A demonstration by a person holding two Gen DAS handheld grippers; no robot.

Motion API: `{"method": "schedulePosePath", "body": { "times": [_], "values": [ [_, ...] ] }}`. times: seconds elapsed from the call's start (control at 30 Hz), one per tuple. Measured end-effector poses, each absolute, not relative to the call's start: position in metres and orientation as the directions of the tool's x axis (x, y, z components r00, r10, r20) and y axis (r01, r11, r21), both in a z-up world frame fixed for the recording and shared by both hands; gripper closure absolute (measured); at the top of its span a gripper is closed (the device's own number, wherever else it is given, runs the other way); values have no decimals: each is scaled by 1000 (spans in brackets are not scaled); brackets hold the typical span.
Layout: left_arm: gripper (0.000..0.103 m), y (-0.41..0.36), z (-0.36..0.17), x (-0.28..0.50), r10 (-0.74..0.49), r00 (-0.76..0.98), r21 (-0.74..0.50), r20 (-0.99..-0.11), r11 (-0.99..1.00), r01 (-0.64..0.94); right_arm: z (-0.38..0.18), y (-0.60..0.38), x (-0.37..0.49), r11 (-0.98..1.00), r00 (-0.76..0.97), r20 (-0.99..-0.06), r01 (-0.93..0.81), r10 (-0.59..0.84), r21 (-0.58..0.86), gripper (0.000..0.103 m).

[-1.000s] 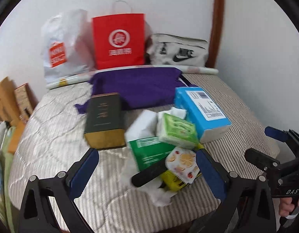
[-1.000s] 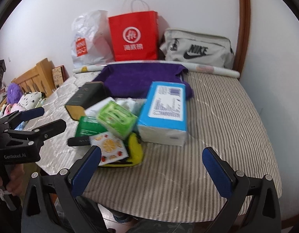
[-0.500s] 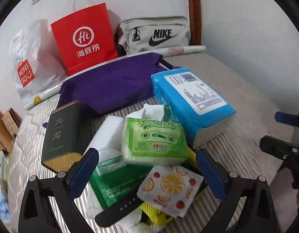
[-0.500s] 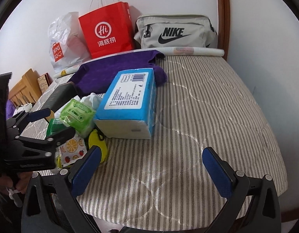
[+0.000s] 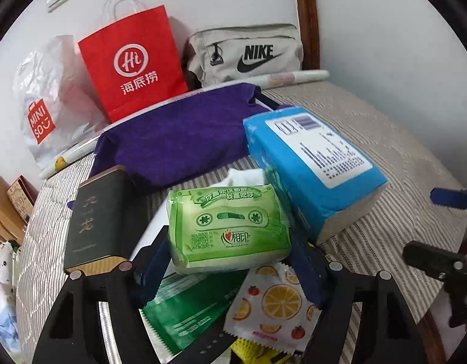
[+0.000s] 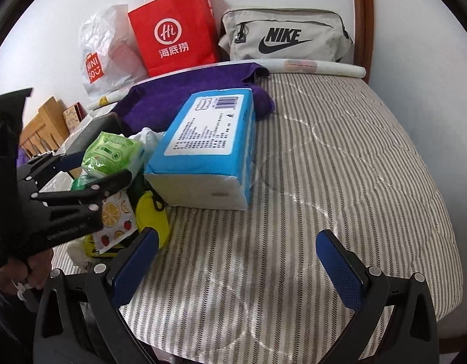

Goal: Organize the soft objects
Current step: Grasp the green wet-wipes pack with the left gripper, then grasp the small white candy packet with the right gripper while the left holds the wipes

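Left wrist view, landmark: a green tissue pack (image 5: 230, 227) sits atop a small heap on a striped mattress (image 5: 385, 139).
Left wrist view, left gripper: the left gripper (image 5: 230, 261) has its blue pads on either side of the green tissue pack, hugging its sides. Half a second earlier the pads stood wide apart with the pack in front of them; now they have closed in around it. Whether they are truly pressing it cannot be told.
Left wrist view, under the pack: a dark green sachet (image 5: 187, 312) and a fruit-print packet (image 5: 272, 303).
Left wrist view, beside the pack: a blue tissue brick (image 5: 312, 166) just to its right, a dark box (image 5: 96, 221) just to its left.
Left wrist view, behind the pack: a purple cloth (image 5: 178, 133), then a red paper bag (image 5: 133, 60) and a grey Nike pouch (image 5: 248, 51) against the wall.

Right wrist view, right gripper: the right gripper (image 6: 238, 270) is spread wide and empty over bare mattress (image 6: 339, 166), well right of the green tissue pack (image 6: 113, 151).
Right wrist view, left gripper: its fingers (image 6: 106, 182) flank the pack from the near side.
Right wrist view, heap: the blue tissue brick (image 6: 209, 148) lies just right of the pack; a yellow item (image 6: 153, 221) pokes out below.

Meaning for the task: the first soft item looks caught or nearly so; a lift seems next. The pack looks squashy, so it may deform or slip.
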State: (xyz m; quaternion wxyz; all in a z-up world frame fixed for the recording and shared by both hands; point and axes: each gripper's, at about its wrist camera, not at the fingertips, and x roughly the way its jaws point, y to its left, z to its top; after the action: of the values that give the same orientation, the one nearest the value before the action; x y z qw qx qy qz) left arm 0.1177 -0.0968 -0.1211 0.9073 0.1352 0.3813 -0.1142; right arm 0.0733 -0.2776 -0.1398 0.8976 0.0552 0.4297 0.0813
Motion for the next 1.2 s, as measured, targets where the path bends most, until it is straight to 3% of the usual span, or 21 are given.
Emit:
{"method": "schedulePosePath", "body": {
  "times": [0.2, 0.47, 0.7, 0.87, 1.0, 1.2],
  "values": [
    [31, -66, -94, 104, -123, 709, 100, -694, 959, 264, -134, -263, 69, 975, 617, -756, -136, 220, 174, 1],
    [30, -14, -84, 88, -16, 734, 114, -679, 986, 126, -128, -220, 62, 935, 605, -717, -283, 346, 211, 2],
    [30, 23, -94, 82, 3, 723, 65, -691, 996, 58, -123, -167, 65, 883, 598, -691, -451, 406, 128, 2],
    [30, 40, -102, 83, -12, 712, 23, -702, 999, 40, -139, -145, 79, 875, 570, -735, -479, 368, 67, 3],
    [30, 49, -108, 84, -46, 704, -23, -708, 999, 43, -154, -138, 88, 877, 557, -765, -480, 322, 20, 13],
    [30, 58, -116, 86, -67, 693, -48, -718, 998, 48, -147, -145, 91, 877, 573, -751, -480, 328, 17, 44]
  ]
}}
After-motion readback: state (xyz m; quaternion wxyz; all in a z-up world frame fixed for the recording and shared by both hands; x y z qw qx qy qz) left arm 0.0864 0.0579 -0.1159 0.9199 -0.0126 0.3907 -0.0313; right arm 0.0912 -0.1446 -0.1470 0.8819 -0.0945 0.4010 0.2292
